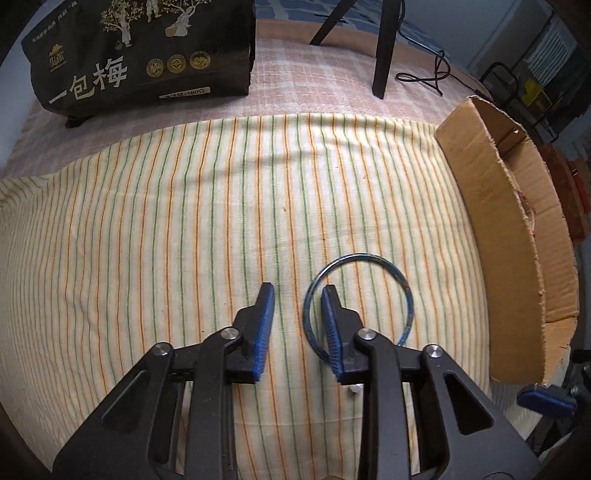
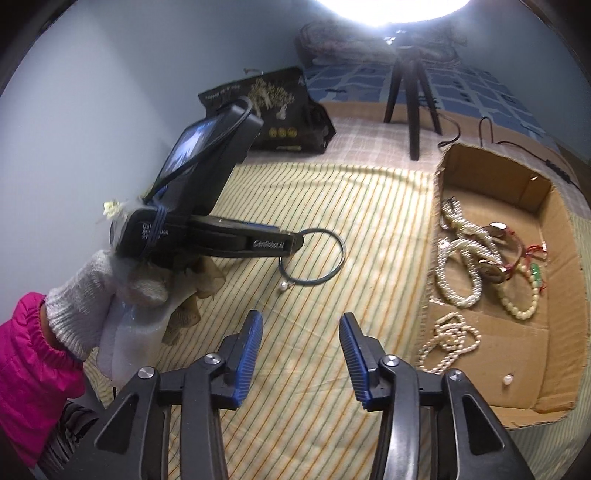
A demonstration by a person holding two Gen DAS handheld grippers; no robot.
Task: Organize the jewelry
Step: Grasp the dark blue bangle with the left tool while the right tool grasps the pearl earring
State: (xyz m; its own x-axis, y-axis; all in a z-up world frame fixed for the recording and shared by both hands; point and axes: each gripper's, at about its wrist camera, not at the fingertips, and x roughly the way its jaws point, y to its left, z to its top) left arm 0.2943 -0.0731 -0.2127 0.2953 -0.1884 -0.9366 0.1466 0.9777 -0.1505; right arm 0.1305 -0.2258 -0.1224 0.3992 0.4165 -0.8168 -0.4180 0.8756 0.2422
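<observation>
1. Left wrist view: left tongs (image 1: pixel 297 291) straddle the blue bangle's (image 1: pixel 357 306) rim at lower centre, pads not yet pressing, ready to lift it.
2. Right tongs (image 2: pixel 301 319) hang empty, parted; cardboard box (image 2: pixel 554 402) at right holds the sorted necklaces (image 2: pixel 458 258).

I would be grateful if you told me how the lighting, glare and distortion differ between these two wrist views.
Left wrist view: even, soft light, no glare; fisheye bends the striped cloth and the cardboard box wall into curves; the blue bangle is sharp. Right wrist view: a lamp blows out the top edge, the wall falls into dim blue, corners are vignetted, and the box bows outward.
</observation>
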